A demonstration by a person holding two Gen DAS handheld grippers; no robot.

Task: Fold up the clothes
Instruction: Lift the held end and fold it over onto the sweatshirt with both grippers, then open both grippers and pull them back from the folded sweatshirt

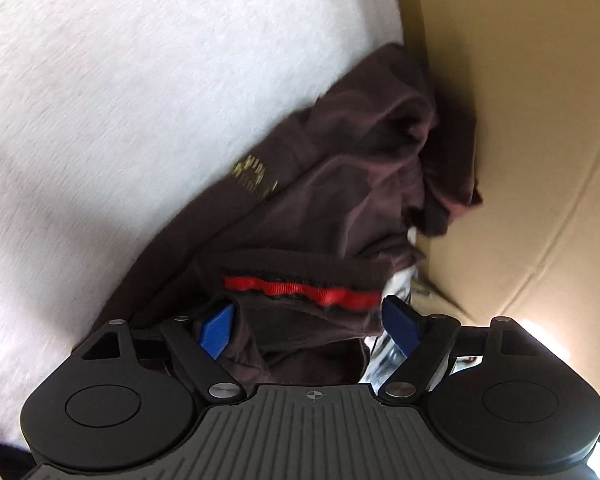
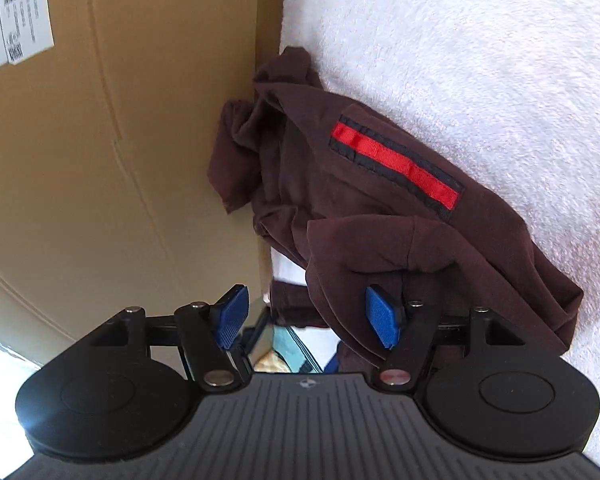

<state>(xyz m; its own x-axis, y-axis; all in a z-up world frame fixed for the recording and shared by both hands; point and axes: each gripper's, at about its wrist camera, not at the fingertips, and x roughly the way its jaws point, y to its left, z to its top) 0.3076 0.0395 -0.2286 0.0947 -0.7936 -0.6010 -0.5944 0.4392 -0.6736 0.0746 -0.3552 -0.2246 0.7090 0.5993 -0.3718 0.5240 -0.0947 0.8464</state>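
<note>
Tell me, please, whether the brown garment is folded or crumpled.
Crumpled: the brown garment lies bunched in loose creases on the white towel, one end against the cardboard box.

A dark maroon garment (image 1: 340, 184) lies crumpled on a fluffy white blanket (image 1: 140, 80), bunched against the side of a cardboard box (image 1: 520, 120). A red ribbon stripe (image 1: 304, 292) runs across a fold close to the left claw (image 1: 308, 328), whose blue pads (image 1: 217, 330) stand wide apart with loose cloth lying between them, unpinched. A small gold print (image 1: 254, 176) shows near the garment's edge.

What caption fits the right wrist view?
Open right tongs over a crumpled maroon garment with a red stripe, beside a cardboard box.
</note>
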